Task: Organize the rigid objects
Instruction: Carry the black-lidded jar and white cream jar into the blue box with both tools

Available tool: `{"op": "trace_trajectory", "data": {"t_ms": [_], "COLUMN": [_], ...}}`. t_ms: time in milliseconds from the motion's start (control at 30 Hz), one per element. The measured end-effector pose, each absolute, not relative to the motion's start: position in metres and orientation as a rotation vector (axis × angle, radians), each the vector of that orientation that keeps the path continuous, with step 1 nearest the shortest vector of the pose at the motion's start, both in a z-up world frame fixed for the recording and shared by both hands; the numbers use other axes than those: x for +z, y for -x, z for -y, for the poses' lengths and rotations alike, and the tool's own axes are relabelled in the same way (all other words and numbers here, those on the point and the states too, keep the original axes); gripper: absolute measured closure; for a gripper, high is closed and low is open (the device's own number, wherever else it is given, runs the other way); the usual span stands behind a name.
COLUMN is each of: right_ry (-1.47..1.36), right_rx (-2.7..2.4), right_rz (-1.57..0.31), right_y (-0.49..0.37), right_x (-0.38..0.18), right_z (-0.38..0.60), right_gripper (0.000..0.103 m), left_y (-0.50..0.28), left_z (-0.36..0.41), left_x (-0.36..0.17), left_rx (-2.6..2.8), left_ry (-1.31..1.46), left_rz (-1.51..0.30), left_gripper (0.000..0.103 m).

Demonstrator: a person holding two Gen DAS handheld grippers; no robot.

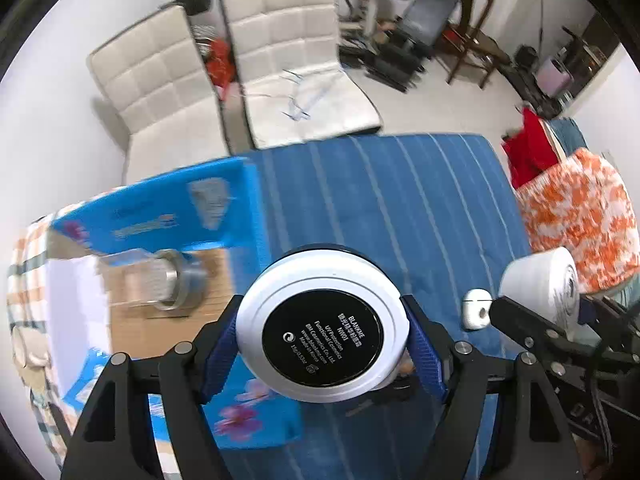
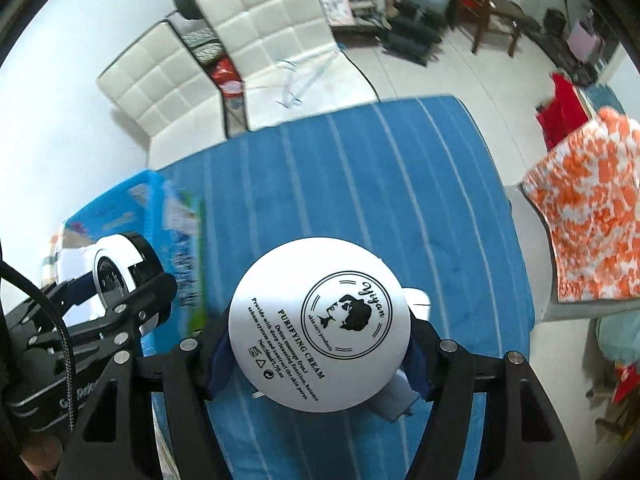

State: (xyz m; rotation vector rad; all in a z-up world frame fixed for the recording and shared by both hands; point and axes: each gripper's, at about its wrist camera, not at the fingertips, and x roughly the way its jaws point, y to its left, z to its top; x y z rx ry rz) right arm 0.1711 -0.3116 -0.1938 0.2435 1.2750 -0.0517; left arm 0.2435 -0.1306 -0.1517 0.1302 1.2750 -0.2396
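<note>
My left gripper [image 1: 323,334] is shut on a round white cosmetic case with a black label [image 1: 322,330], held above the blue striped cloth, beside an open blue cardboard box [image 1: 168,216]. A roll of clear tape [image 1: 176,280] lies inside the box. My right gripper [image 2: 320,338] is shut on a white cream jar [image 2: 320,324] marked "Purifying Cream", held above the cloth. The left gripper with its case shows in the right wrist view [image 2: 116,276] at the left. The jar also shows at the right of the left wrist view [image 1: 540,284]. A white earbud case [image 1: 476,308] lies on the cloth.
The blue striped cloth [image 1: 400,200] covers the table. Two white padded chairs [image 1: 296,60] stand behind it. An orange and white patterned cloth [image 1: 580,216] and a red garment [image 1: 528,148] hang to the right. Exercise gear and wooden chairs stand at the back.
</note>
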Motion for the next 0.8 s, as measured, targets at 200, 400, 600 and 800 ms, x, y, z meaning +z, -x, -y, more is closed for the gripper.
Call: {"op": "trace_trajectory", "data": {"t_ms": [200,400,600,800], "right_ry": [-0.185,-0.157,-0.140,-0.124], "right_rx": [0.009,0.075,0.120,0.116], "right_rz": [-1.231,-1.214,-1.220,-1.257], "right_y": [-0.161,-0.160,-0.168,-0.188], "right_x": [-0.167,-0.151,-0.148,-0.171], "right_z": [0.247,0.189,0.140,0.104], "right_gripper": [0.033,0.033,0.033,0.033], "left_y": [-0.237,-0.226,-0.227,-0.246], "left_z": [0.085,0.034,-0.015,-0.069], "left_x": [-0.132,-0.113,-0.110,-0.132], "left_rx": [-0.162,-0.104,-0.058,-0.004], "left_ry": [-0.109,-0.078,-0.027,0.011], "left_rz": [-1.213,-1.183,-1.178,-1.224], "left_gripper": [0.030,0.030,0.030,0.030]}}
